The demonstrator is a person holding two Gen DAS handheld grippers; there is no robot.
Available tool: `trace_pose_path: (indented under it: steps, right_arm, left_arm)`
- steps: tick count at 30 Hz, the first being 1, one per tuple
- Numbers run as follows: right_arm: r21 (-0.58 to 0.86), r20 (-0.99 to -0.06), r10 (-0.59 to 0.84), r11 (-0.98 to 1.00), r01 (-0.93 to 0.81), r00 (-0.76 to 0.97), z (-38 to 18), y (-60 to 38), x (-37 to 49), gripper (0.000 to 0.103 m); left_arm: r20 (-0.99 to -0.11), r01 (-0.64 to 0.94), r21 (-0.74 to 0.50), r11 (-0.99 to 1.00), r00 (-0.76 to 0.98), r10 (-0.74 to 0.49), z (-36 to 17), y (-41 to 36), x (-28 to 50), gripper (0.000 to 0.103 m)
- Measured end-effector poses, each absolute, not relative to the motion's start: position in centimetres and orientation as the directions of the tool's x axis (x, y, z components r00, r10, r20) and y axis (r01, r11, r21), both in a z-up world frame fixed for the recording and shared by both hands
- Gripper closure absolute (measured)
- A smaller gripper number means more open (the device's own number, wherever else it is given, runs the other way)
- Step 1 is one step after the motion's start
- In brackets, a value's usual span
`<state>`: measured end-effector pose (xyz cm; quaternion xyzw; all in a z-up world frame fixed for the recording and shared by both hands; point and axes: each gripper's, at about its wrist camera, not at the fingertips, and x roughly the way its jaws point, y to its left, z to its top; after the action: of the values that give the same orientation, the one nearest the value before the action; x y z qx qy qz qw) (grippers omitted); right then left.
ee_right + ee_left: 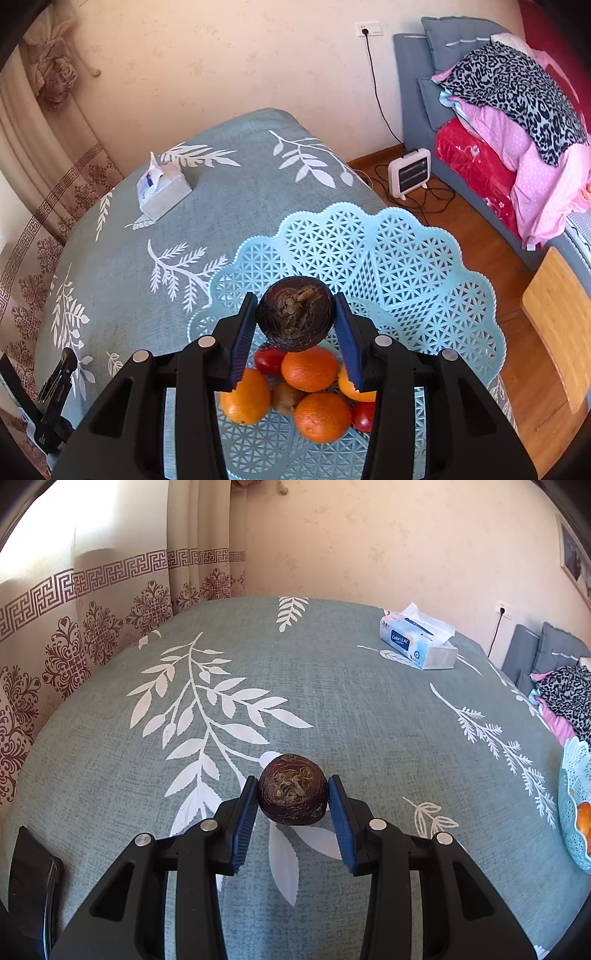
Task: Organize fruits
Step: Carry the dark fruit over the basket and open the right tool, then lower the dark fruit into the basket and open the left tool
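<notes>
Both claws (292, 794) (295, 317) pinching dark round fruits (292, 789) (295, 318); right one over basket (406, 258), could bounce off oranges (309, 368).

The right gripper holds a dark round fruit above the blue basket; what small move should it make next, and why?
Probably lower it a little and let go. The right gripper is shut on the dark round fruit, which hangs over the blue basket, just above the oranges piled there. A shorter drop should keep it from rolling out. The left gripper holds a second dark fruit and can wait.
</notes>
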<state>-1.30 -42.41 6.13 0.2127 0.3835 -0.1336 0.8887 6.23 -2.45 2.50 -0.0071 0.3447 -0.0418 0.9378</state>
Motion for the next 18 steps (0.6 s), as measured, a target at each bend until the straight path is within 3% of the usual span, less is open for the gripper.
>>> trace_pose_path:
  steps: [18]
  right_arm:
    - [0.345, -0.775, -0.040, 0.810, 0.475, 0.630, 4.2, -44.8, -1.5, 0.057]
  left_arm:
    - [-0.652, 0.079, -0.037, 0.996, 0.754, -0.084, 2.3, -2.5, 6.3, 0.064]
